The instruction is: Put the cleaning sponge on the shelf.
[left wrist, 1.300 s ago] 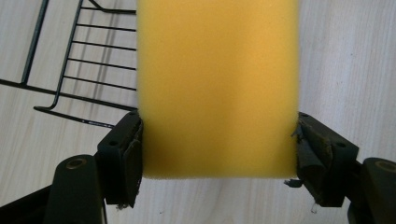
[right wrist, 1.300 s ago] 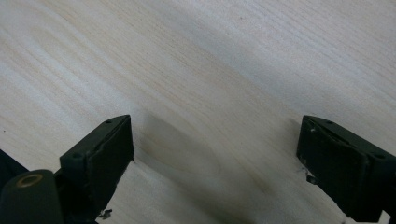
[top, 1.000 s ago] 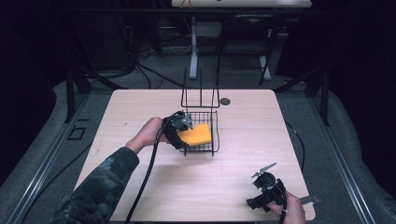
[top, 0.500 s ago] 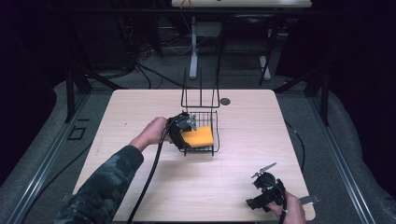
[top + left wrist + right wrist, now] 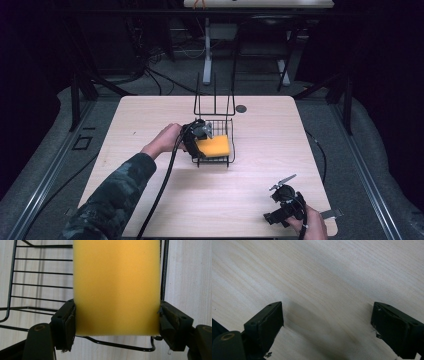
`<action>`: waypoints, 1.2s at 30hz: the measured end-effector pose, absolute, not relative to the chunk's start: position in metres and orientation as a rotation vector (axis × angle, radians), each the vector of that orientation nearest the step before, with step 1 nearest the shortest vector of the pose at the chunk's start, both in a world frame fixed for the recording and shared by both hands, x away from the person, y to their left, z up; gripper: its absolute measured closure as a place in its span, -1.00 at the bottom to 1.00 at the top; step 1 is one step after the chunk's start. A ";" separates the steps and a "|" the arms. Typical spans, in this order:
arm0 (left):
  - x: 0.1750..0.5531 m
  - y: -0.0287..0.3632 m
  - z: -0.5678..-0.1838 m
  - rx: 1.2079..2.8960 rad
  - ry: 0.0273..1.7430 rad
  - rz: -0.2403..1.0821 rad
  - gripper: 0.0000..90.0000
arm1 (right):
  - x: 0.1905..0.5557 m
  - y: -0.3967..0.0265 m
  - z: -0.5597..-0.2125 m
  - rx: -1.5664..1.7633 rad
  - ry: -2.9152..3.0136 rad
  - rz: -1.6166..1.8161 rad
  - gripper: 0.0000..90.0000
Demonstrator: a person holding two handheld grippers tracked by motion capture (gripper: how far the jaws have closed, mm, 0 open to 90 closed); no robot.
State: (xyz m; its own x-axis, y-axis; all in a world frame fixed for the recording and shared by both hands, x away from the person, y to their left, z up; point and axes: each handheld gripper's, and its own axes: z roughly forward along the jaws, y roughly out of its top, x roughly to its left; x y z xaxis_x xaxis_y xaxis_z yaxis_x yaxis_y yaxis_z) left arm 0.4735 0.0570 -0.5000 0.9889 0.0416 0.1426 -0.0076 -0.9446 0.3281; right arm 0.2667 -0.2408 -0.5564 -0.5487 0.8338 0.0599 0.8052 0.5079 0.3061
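A yellow sponge (image 5: 213, 146) lies in a black wire basket (image 5: 232, 155) at the middle of the wooden table (image 5: 280, 135). My left gripper (image 5: 200, 134) reaches into the basket from its left side. In the left gripper view the sponge (image 5: 116, 287) spans the whole gap of the left gripper (image 5: 117, 312). Both jaws touch its sides, and the basket wires (image 5: 25, 285) lie under it. My right gripper (image 5: 281, 194) rests near the table's front right edge. The right gripper (image 5: 327, 315) is open over bare wood with nothing between its jaws.
The basket's tall wire handle (image 5: 215, 95) rises at its far side. A small dark round disc (image 5: 241, 108) lies on the table behind the basket. A cable (image 5: 160, 190) trails from the left gripper toward the front edge. Dark floor and desk legs lie beyond the table.
The left gripper has eased slightly to the right, further into the basket, with the sponge. The right gripper has not moved.
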 end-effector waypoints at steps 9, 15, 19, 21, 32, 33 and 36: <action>0.475 0.056 -0.503 2.814 0.008 0.180 -0.42 | 0.266 -0.241 -0.557 1.446 2.638 0.471 -0.77; 0.477 0.057 -0.505 2.822 -0.009 0.167 -0.43 | 0.266 -0.241 -0.556 1.440 2.642 0.463 -0.77; 0.478 0.057 -0.506 2.824 -0.009 0.151 -0.43 | 0.267 -0.241 -0.556 1.442 2.641 0.468 -0.77; 0.478 0.057 -0.507 2.824 -0.014 0.141 -0.43 | 0.266 -0.241 -0.556 1.441 2.641 0.466 -0.77; 0.479 0.056 -0.509 2.845 0.011 0.119 -0.63 | 0.266 -0.241 -0.556 1.446 2.640 0.465 -0.77; 0.479 0.056 -0.509 2.841 0.015 0.127 -0.67 | 0.266 -0.241 -0.556 1.445 2.641 0.464 -0.77; 0.479 0.058 -0.508 2.810 0.028 0.140 -0.67 | 0.266 -0.241 -0.557 1.439 2.637 0.470 -0.77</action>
